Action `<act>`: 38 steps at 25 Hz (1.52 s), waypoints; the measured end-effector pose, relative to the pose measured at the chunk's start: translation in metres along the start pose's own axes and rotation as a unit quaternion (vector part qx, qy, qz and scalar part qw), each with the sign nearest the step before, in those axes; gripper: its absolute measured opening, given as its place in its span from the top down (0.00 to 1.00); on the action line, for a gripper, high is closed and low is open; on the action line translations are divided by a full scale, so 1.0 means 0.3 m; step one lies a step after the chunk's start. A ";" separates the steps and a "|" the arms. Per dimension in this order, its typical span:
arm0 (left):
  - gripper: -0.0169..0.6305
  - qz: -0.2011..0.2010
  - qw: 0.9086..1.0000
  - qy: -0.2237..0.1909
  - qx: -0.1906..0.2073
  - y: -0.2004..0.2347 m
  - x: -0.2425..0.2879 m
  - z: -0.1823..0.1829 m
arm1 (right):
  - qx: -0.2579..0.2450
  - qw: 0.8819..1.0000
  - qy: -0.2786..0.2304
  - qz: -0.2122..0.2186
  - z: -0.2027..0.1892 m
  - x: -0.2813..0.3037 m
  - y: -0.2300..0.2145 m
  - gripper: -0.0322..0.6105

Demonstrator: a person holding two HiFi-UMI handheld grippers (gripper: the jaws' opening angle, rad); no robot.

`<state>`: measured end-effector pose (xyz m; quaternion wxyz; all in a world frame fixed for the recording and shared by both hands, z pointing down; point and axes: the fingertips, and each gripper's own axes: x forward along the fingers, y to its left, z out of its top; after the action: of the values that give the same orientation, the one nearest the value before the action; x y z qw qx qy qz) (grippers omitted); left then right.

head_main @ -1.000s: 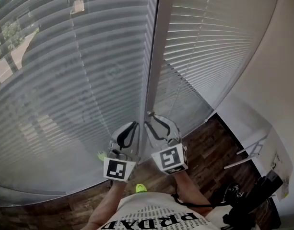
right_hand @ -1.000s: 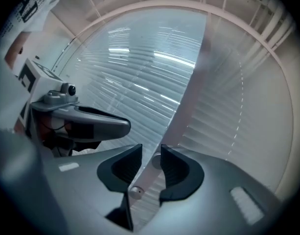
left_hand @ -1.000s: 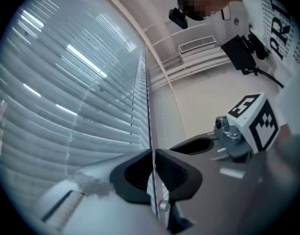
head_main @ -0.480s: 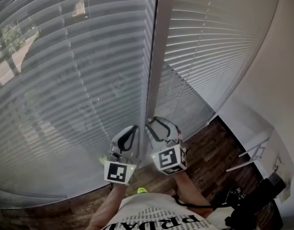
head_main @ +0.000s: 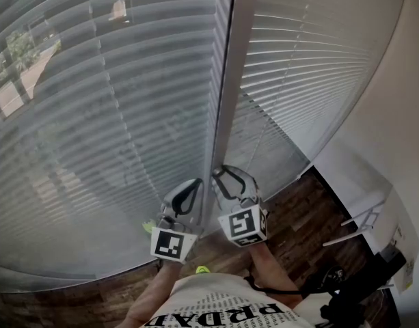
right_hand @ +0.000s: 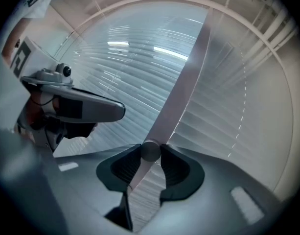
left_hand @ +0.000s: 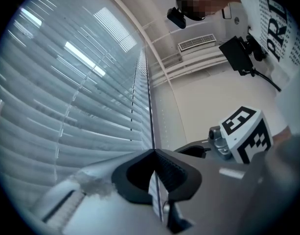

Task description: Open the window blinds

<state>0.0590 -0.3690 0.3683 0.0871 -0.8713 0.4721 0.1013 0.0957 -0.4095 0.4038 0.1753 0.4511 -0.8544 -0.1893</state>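
Two slatted blinds hang closed, the left blind point(head_main: 113, 115) and the right blind point(head_main: 298, 67), with a pale window post point(head_main: 230, 80) between them. My left gripper point(head_main: 193, 183) is at the foot of the post, beside the left blind. Its jaws point(left_hand: 153, 152) are shut on a thin dark cord point(left_hand: 151, 111) that runs up the blind's edge. My right gripper point(head_main: 218, 171) is beside it, against the post. Its jaws point(right_hand: 150, 152) are closing on the rounded end of a blind wand point(right_hand: 150, 151), and both pads touch it.
Dark wood floor point(head_main: 291, 210) lies below the blinds. A white wall point(head_main: 394, 135) closes the right side, with a white rack point(head_main: 363, 214) and black equipment point(head_main: 359, 285) at its foot. The person's yellow-green shoe point(head_main: 204, 270) is under the grippers.
The right gripper has slid slightly lower along the post. The left gripper has stayed put. The slats look the same.
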 end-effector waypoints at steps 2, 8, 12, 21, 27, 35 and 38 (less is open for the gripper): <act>0.96 -0.001 1.000 0.000 -0.005 -0.001 0.001 -0.002 | 0.003 1.000 -0.001 -0.001 0.000 -0.001 -0.002 0.75; 0.96 -0.007 1.000 0.002 -0.011 -0.002 0.002 -0.010 | 0.049 0.999 -0.009 -0.004 -0.003 -0.002 -0.009 0.75; 0.96 -0.011 1.000 0.005 -0.015 -0.002 -0.002 -0.014 | 0.084 0.996 -0.015 -0.006 -0.005 -0.004 -0.010 0.75; 0.96 -0.017 1.000 0.007 -0.022 0.001 -0.005 -0.014 | 0.226 0.973 -0.048 -0.001 -0.015 -0.006 -0.024 0.75; 0.96 -0.015 1.000 0.007 -0.025 0.005 -0.010 -0.012 | 0.305 0.950 -0.068 0.002 -0.017 -0.007 -0.029 0.75; 0.96 -0.012 1.000 0.004 -0.026 0.009 -0.010 -0.007 | 0.342 0.936 -0.078 0.005 -0.020 -0.007 -0.032 0.75; 0.96 -0.011 1.000 0.006 -0.026 0.010 -0.007 -0.010 | 0.335 0.939 -0.077 0.007 -0.020 -0.005 -0.033 0.75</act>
<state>0.0556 -0.3695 0.3715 0.0630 -0.8790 0.4602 0.1074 0.1063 -0.4143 0.4039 -0.0512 0.4619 -0.8823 0.0752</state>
